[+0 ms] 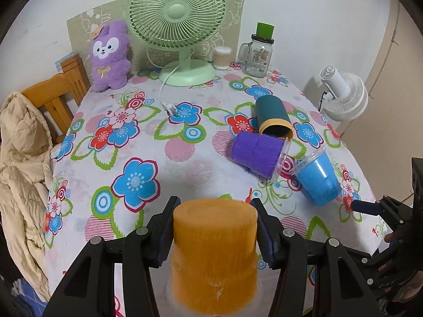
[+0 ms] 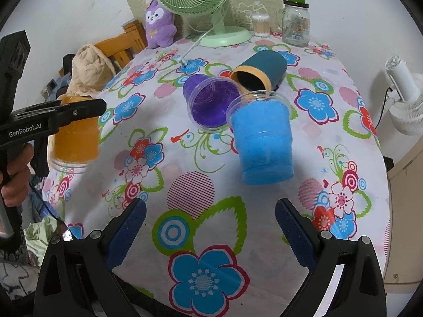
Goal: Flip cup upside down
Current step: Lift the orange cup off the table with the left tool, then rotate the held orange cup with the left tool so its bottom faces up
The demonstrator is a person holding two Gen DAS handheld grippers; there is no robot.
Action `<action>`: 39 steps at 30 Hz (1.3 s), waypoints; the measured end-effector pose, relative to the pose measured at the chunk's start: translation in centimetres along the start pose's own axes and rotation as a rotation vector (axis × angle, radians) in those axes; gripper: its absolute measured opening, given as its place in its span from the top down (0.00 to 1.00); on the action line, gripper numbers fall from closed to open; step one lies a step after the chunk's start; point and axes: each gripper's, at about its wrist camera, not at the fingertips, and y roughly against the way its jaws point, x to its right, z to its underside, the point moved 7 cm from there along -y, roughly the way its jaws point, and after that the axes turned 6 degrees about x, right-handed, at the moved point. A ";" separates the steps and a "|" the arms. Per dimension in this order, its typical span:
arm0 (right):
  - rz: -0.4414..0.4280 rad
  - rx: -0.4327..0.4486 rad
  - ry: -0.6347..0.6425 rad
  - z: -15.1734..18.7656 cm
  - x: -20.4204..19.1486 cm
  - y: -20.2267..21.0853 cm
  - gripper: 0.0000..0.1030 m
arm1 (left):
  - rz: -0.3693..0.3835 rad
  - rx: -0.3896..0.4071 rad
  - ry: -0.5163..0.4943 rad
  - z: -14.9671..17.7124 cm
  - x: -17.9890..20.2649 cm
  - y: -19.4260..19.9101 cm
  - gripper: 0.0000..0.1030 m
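Clear glossy plastic orange cup [image 1: 214,248]; matt black claw [image 1: 214,227]; printed tablecloth [image 1: 164,158].

The left claw [image 1: 214,227] is clamped on the orange cup [image 1: 214,253]; the right claw [image 2: 210,227] hangs spread wide, holding nothing.

Bare floral tablecloth [image 2: 201,192] ahead, blue cup [image 2: 263,142], purple cup [image 2: 211,105], teal cup [image 2: 260,72] clustered beyond.

a white wall [image 1: 304,13] behind a flower-clothed table [image 1: 164,163], wooden chair [image 1: 60,89] beside it.
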 end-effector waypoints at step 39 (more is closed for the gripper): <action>-0.046 -0.013 0.022 0.5 -1.7 -0.2 0.04 | 0.009 0.024 0.093 13.1 -1.3 1.4 0.37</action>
